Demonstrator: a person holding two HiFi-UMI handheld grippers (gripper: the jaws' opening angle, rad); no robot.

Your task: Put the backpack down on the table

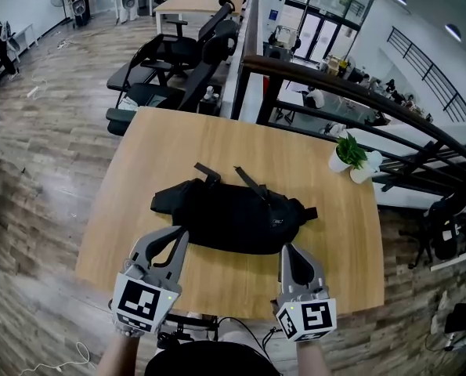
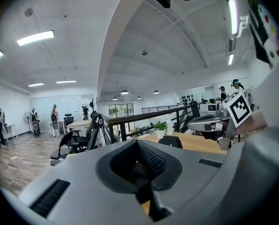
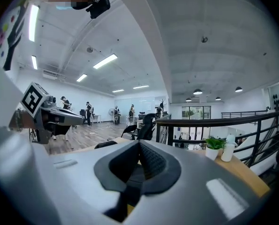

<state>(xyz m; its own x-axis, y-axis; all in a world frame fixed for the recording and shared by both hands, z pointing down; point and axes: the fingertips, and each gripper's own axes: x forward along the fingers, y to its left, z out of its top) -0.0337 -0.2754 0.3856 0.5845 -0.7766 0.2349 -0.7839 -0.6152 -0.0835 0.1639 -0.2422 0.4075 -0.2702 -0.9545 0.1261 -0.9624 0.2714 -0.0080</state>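
Observation:
A black backpack (image 1: pixel 233 214) lies flat on the wooden table (image 1: pixel 217 139), its straps spread toward the far side. My left gripper (image 1: pixel 180 235) hovers just in front of the bag's near left edge, jaws shut and empty. At the bag's near right edge my right gripper (image 1: pixel 287 251) is likewise shut with nothing in it. In the left gripper view the left gripper (image 2: pixel 138 146) has its pads together, and a dark bit of the backpack (image 2: pixel 171 141) shows beyond. The right gripper (image 3: pixel 139 146) is closed in its own view, with the backpack (image 3: pixel 106 144) just past it.
A small potted plant (image 1: pixel 348 153) in a white pot stands at the table's far right corner. Black office chairs (image 1: pixel 170 61) crowd the far left side. A dark railing (image 1: pixel 350 92) runs behind the table. Wood floor lies to the left.

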